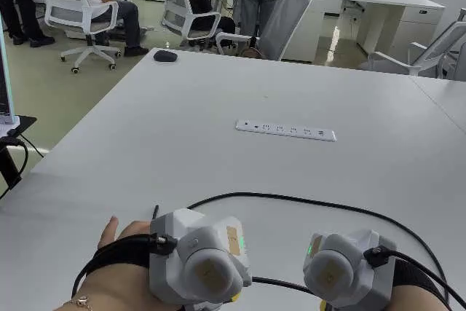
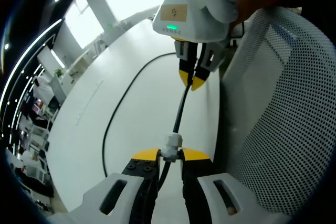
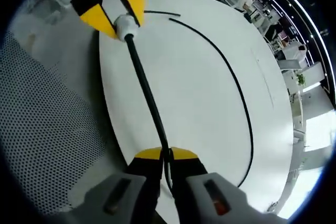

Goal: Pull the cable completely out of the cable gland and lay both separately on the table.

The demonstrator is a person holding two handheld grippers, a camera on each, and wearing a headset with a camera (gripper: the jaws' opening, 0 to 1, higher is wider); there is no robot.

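The white cable gland (image 2: 172, 144), threaded on the black cable (image 2: 181, 103), is pinched between the yellow-tipped jaws of the left gripper (image 2: 170, 156), while the right gripper (image 3: 165, 157) clamps the cable nearby, both at the near edge of the white table (image 1: 182, 143).

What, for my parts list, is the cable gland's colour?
White. The cable gland sits on the black cable; it shows best in the left gripper view.

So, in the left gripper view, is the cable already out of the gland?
No, the black cable runs into the white cable gland clamped in the left tool.
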